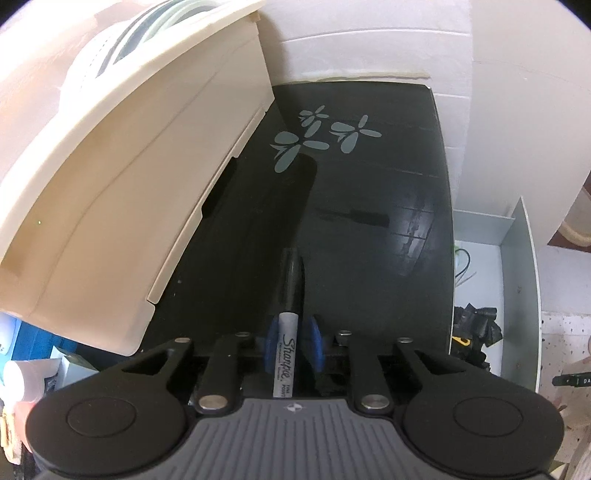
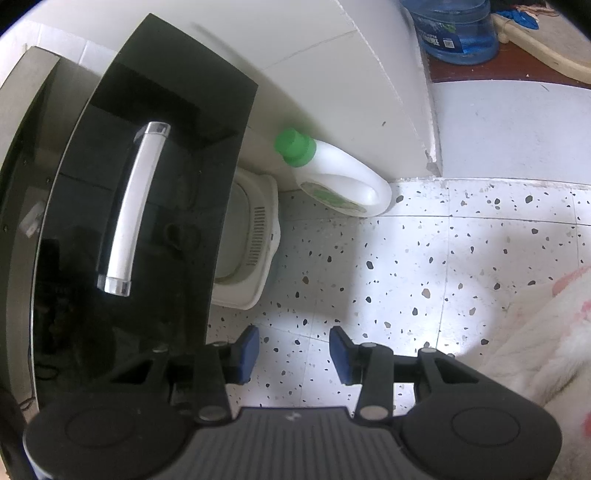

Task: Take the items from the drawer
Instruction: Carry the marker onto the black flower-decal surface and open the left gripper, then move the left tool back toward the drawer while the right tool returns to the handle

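My left gripper [image 1: 293,345] is shut on a Sharpie marker [image 1: 287,354], grey barrel with a black cap pointing forward, held above a glossy black tabletop [image 1: 369,206] with grey flower prints. The open drawer [image 1: 515,295] shows at the right edge of the left wrist view, with black items [image 1: 476,332] inside. My right gripper [image 2: 293,350] is open and empty, hanging over the speckled floor just right of the black drawer front [image 2: 159,206] with its silver handle [image 2: 133,206].
A cream-coloured printer [image 1: 122,177] stands on the left of the black top. On the floor are a white detergent bottle with a green cap [image 2: 332,173], a white plastic bin [image 2: 251,240] and a blue water jug [image 2: 454,29]. White fabric [image 2: 546,332] lies at the right.
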Tool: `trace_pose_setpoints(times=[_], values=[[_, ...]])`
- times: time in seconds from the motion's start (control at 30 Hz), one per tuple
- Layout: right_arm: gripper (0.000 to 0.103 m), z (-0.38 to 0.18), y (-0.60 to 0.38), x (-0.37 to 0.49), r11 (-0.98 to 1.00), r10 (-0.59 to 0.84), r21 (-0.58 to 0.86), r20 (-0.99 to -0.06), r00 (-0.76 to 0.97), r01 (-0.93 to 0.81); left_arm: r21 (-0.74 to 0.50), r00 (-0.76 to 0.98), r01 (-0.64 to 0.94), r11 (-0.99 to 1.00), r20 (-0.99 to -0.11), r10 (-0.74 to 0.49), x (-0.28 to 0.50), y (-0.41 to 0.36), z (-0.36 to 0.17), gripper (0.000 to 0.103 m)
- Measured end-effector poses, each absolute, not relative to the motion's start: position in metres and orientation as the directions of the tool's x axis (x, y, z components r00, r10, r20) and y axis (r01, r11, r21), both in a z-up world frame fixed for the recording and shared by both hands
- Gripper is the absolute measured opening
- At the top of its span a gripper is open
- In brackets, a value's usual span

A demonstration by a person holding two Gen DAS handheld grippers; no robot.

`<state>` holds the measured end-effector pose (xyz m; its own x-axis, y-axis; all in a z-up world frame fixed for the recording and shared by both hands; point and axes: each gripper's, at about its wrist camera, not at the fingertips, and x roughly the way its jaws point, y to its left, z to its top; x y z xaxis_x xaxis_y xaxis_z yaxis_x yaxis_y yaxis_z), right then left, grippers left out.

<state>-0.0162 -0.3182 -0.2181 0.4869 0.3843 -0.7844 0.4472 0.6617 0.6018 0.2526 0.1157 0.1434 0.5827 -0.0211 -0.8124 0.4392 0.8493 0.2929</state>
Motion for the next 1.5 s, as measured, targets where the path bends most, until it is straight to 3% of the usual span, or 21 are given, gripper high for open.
trace_pose_setpoints(times=[0.1,0.3,0.87,1.2,1.33,1.43,1.5], values=[[0.041,-0.218,-0.318,-0.016,0.662,0.384,0.602,-0.784,0.487,0.447,0.279,0.582,0.434,0.857,-0.812,-0.03,0.253,0.118,0.144,0.021],[0.041,-0.219,-0.318,-0.015,0.662,0.388,0.601,-0.786,0.482,0.447,0.273,0.602,0.422,0.864,-0.798,-0.042,0.244,0.116,0.146,0.042],[0.041,-0.22,-0.314,-0.012,0.686,0.38,0.579,-0.802,0.462,0.441,0.261,0.642,0.396,0.88,-0.764,-0.062,0.225,0.123,0.153,0.043],[0.041,-0.218,-0.311,-0.01,0.717,0.364,0.553,-0.816,0.448,0.424,0.135,0.68,0.368,0.92,-0.713,-0.168,0.195,0.114,0.165,0.043],[0.041,-0.215,-0.309,-0.01,0.732,0.357,0.549,-0.813,0.46,0.404,0.299,0.768,0.305,0.904,-0.639,-0.048,0.172,0.09,0.166,0.043],[0.041,-0.211,-0.306,-0.009,0.756,0.342,0.536,-0.813,0.472,0.376,0.314,0.802,0.278,0.908,-0.597,-0.039,0.154,0.075,0.166,0.044],[0.041,-0.208,-0.305,-0.009,0.762,0.341,0.539,-0.805,0.486,0.358,0.3,0.815,0.272,0.914,-0.577,-0.053,0.141,0.066,0.167,0.056]])
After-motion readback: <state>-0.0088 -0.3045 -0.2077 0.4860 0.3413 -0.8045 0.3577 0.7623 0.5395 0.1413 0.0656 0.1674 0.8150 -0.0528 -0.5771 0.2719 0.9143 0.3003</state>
